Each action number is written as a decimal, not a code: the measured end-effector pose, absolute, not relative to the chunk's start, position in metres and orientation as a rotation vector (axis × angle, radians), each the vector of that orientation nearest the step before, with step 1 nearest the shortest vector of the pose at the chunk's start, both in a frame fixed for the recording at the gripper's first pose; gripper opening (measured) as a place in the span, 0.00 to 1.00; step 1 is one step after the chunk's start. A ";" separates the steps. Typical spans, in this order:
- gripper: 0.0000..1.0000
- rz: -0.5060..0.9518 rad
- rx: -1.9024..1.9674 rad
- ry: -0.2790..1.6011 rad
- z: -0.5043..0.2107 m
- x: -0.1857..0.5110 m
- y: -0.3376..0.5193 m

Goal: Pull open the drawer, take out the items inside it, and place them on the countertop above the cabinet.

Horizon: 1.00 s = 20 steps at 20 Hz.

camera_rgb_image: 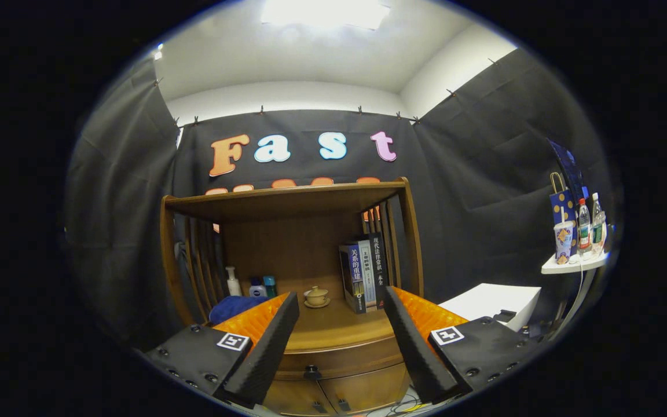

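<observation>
A: Wood first. Brown wooden cabinet (333, 339) with a slatted hutch stands against the black cloth wall. Its curved drawer (342, 362) sits just under the countertop (336, 327), front flush with the cabinet, so closed. A small dark knob (312, 371) is at the middle of the drawer front.

B: Contents of the drawer?

A: Cannot tell; nothing inside is visible with the front shut. Two lower cabinet doors (325, 395) sit below the drawer, each with a small dark pull.

B: Gripper?

A: Gripper (340, 302) hangs in front of the cabinet, above drawer level. Jaws stand wide apart, holding nothing. The countertop shows between the fingers (270, 347), and the knob lies low between them, not touched.

B: What is already on the countertop?

A: At the back of the cabinet's shelf space: a small pale lidded ceramic cup on a saucer (316, 296), roughly central. To its right, upright books (363, 272) lean against the cabinet's right-hand slats. To its left, a white pump bottle (233, 282), a blue-capped jar (257, 288) and a teal-capped bottle (270, 285) stand near the left-hand slats, with a blue cloth (235, 306) in front of them.

B: Beyond the cabinet?

A: White box (493, 302) to its right; further right, a white shelf (574, 264) carrying a paper cup, bottles and a patterned bag.
</observation>
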<state>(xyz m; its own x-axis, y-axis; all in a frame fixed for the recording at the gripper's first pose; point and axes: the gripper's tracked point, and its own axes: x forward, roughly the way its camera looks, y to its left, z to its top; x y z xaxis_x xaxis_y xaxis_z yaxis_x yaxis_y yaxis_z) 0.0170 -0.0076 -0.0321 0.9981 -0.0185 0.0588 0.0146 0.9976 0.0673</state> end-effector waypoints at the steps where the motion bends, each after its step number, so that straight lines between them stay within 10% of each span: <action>1: 0.98 -0.018 0.067 -0.045 -0.047 0.023 -0.006; 20: 0.95 0.134 0.054 0.250 -0.331 0.129 0.048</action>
